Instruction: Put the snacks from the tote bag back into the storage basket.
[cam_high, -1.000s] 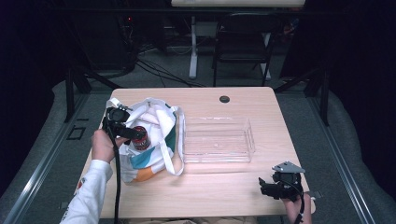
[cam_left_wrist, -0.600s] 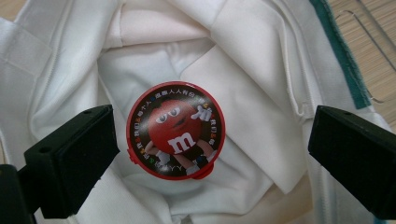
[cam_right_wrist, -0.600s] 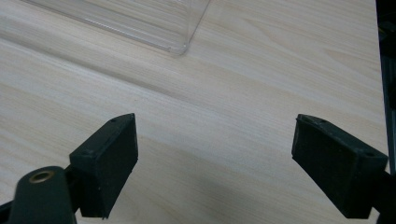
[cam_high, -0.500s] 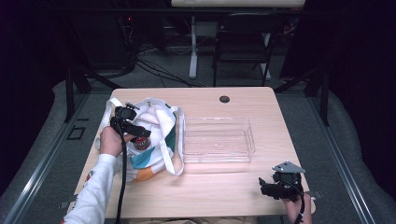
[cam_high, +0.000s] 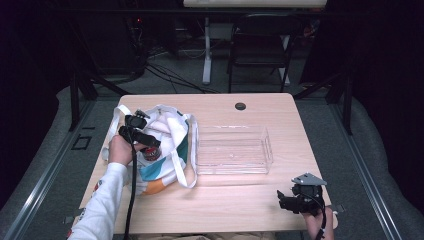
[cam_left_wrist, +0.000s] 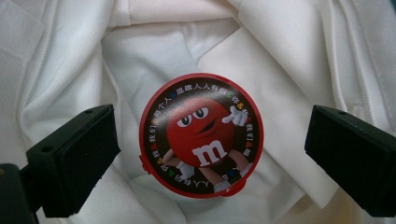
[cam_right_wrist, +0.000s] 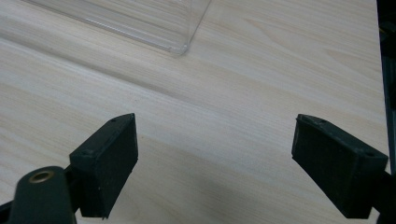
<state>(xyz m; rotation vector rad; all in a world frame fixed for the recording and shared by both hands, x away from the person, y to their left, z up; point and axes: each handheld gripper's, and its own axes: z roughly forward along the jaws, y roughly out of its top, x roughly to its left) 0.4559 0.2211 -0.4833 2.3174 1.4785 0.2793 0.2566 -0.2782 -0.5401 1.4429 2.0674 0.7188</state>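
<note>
Round red candy tin (cam_left_wrist: 201, 135) lies lid-up inside white tote bag (cam_high: 165, 145) at table's (cam_high: 250, 200) left side, centred between left tongs (cam_left_wrist: 205, 158), jaws spread wide, not touching it. White fabric folds close around tin. Clear plastic tray (cam_high: 232, 150) just right of bag. Right tongs (cam_right_wrist: 215, 163) wide apart, nothing held, over bare table at near right corner; tray corner ahead.

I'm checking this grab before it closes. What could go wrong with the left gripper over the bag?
The left gripper is open around the round red candy tin, with loose folds of the white bag beside both jaws. Closing could pinch cloth with the tin, or the tin might slip deeper into the folds.
</note>
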